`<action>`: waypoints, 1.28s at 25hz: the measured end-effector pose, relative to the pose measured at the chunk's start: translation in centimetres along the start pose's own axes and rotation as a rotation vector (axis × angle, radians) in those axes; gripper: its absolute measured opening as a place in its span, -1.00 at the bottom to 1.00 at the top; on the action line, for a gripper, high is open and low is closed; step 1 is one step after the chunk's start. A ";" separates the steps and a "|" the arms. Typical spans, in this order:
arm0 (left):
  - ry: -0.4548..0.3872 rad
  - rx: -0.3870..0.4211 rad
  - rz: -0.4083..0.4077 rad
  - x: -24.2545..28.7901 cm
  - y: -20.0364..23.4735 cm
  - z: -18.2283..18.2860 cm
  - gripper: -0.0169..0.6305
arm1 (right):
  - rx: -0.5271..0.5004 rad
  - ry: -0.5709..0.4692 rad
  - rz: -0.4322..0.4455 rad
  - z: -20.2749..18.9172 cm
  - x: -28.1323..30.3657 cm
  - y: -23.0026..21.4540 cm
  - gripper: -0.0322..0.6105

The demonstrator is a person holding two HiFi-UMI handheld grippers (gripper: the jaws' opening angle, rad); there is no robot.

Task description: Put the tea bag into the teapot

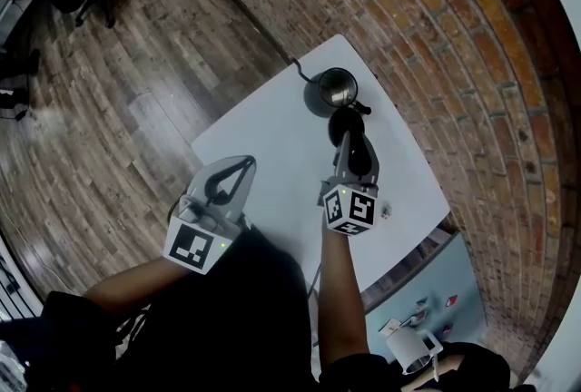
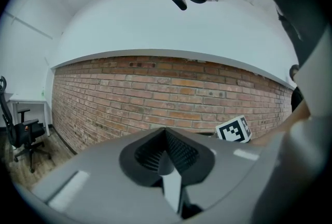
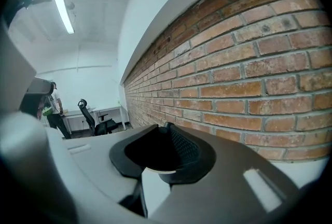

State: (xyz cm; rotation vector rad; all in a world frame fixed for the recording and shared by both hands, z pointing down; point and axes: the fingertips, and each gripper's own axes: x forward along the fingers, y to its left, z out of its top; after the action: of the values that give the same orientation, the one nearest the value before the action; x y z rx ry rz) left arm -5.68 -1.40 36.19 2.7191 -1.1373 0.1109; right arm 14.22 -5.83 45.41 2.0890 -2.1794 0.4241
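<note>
Teapot (image 1: 334,91) stands at the 12 o'clock end of the counter (image 1: 272,136), dark-bodied with a glinting top. A cord (image 1: 298,67) leaves it at 11 o'clock. A black rounded item (image 1: 345,122) sits just at its 6 o'clock; I cannot tell what it is. The right tongs (image 1: 348,138) point toward 12 o'clock, tips close behind that item. In the right gripper view they stand partly apart, one ribbed pad (image 3: 182,148) showing beside a dark gap, with nothing gripped. The left tongs (image 1: 245,163) hang over the counter's 7 o'clock edge, pressed together and empty. A small pale speck (image 1: 385,212) lies on the counter at 3 o'clock of the right marker cube (image 1: 350,209). It is too small to confirm as the tea bag.
</note>
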 end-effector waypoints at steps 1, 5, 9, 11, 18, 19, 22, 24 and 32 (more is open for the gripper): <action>-0.002 0.000 -0.005 0.1 -0.1 0.1 -0.95 | 0.008 -0.003 -0.002 0.0 -0.2 0.0 -0.67; -0.016 0.008 0.003 0.2 -0.1 0.6 -0.95 | 0.030 -0.016 -0.002 0.1 -0.8 0.2 -0.67; -0.013 0.020 0.007 0.2 -0.1 0.7 -0.95 | 0.047 -0.025 -0.002 0.1 -1.4 0.1 -0.67; -0.010 0.021 0.003 0.2 -0.2 0.6 -0.95 | 0.056 -0.027 0.001 -0.2 -1.6 0.1 -0.67; -0.026 0.030 0.021 0.3 -0.3 0.9 -0.95 | 0.091 -0.017 0.016 -1.7 -2.1 0.5 -0.67; -0.029 0.029 0.025 0.2 -0.4 0.9 -0.95 | 0.101 -0.015 0.020 -1.9 -2.1 0.6 -0.67; -0.027 0.018 0.036 -0.1 -0.4 0.7 -0.95 | 0.117 -0.013 0.037 -2.2 -2.1 1.0 -0.67; -0.027 0.015 0.042 -0.3 -0.5 0.5 -0.95 | 0.107 -0.011 0.048 -2.5 -2.0 1.4 -0.67; -0.014 0.005 0.066 -1.5 -0.4 0.0 -0.95 | 0.120 -0.013 0.101 -3.4 -1.9 3.4 -0.67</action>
State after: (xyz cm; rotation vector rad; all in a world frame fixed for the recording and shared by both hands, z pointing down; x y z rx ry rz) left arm -6.49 -0.09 35.91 2.6910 -1.2331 0.1037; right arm 10.55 -3.03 47.73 2.0501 -2.3293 0.5648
